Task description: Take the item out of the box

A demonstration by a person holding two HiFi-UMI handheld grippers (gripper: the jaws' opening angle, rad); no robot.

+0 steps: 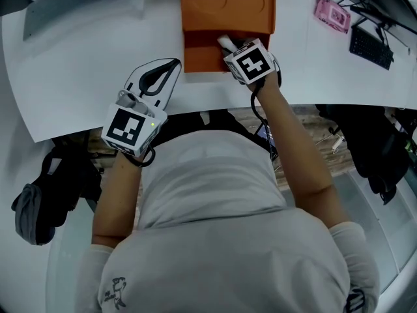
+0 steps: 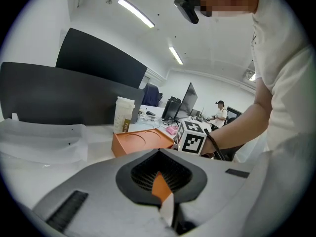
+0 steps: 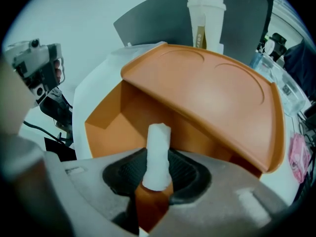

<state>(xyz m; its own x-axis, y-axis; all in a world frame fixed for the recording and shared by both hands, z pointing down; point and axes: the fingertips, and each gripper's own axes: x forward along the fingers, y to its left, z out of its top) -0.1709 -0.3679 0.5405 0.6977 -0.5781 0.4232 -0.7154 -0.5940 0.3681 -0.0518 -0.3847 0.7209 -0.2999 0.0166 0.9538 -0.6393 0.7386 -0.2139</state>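
roll (image 3: 158, 149) in box (image 3: 207, 98): looks light, squishy | your right gripper (image 3: 157, 177) pinches its lower end, go gentle | left gripper (image 2: 162, 184) jaws together, empty

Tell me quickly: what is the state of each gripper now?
Left gripper: closed, empty.
Right gripper: closed on the white roll.

Tally on counter (image 1: 85, 57): one orange box (image 1: 228, 8), one pink case (image 1: 332, 13), one black keyboard (image 1: 371, 46), one lidded paper cup (image 3: 206, 19). Inside box: one white roll (image 3: 159, 137). Tongs: two, left tongs (image 1: 172, 65) and right tongs (image 3: 158, 158). Marker cubes: two, left cube (image 1: 133, 128) and right cube (image 1: 253, 62). Far back: one background person (image 2: 220, 113).
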